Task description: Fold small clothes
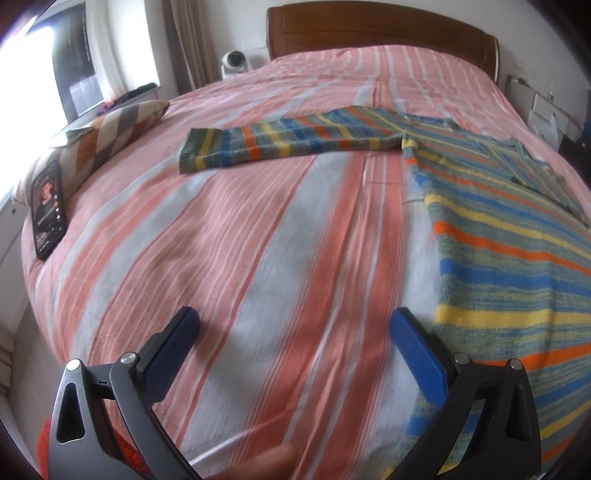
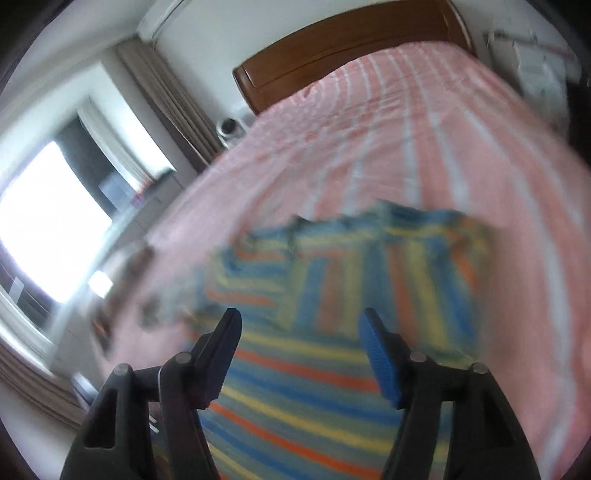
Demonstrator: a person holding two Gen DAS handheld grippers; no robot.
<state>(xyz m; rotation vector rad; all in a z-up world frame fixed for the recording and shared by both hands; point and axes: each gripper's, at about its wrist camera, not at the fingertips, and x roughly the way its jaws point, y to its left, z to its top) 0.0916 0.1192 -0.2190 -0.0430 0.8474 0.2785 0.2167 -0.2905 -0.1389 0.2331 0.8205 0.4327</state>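
Here's the bed (image 1: 258, 229), covered in a pink, white and pale grey striped sheet, with a brown wooden headboard (image 1: 376, 33) at the far end. On its left edge a phone (image 1: 48, 210) lies face up, screen lit, just beside a pillow (image 1: 110, 133) with a zigzag pattern. Bright window (image 1: 26, 74) on the left, curtain (image 1: 184, 44) beside it, and a small white device (image 1: 234, 61) sits past the bed's far left corner.

The striped sweater (image 1: 498, 229), in blue, yellow, orange and grey-green, lies flat on the right half of the bed, one sleeve (image 1: 280, 142) stretched out to the left across the sheet.

The left gripper (image 1: 295, 321) hangs low over bare sheet, its fingers spread wide and holding nothing, the right-hand finger just beside the sweater's near edge.

The right wrist view is blurred. The right gripper (image 2: 301, 325) is directly above the sweater (image 2: 332, 295), fingers apart, nothing between them; whether they touch the knit, I cannot tell.
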